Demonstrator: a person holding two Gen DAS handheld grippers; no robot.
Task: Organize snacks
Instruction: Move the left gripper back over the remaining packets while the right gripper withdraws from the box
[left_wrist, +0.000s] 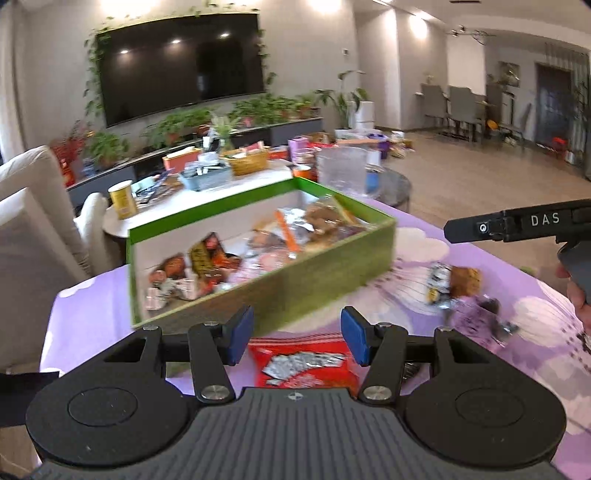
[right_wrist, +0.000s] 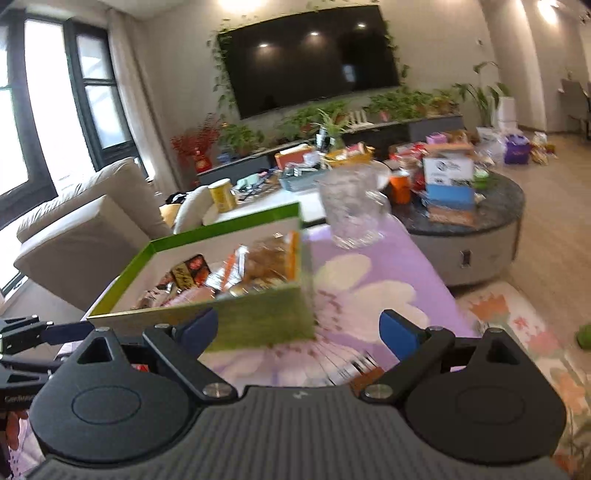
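Note:
A green box (left_wrist: 325, 273) with white inner walls holds several snack packets and stands on the purple flowered tablecloth (left_wrist: 424, 240); it also shows in the right wrist view (right_wrist: 258, 314). My left gripper (left_wrist: 297, 338) is open and empty, above a red snack packet (left_wrist: 306, 363) lying in front of the box. A brown and white snack packet (left_wrist: 452, 282) and a clear purple packet (left_wrist: 476, 317) lie on the cloth to the right. My right gripper (right_wrist: 299, 334) is open and empty, near the box's right corner; it also shows in the left wrist view (left_wrist: 517, 221).
A clear glass jar (right_wrist: 351, 206) stands beyond the box at the table's far edge. A low round table (right_wrist: 480, 206) crowded with boxes, a basket and a yellow can (right_wrist: 221, 194) lies behind. A beige sofa (right_wrist: 92, 229) is at left.

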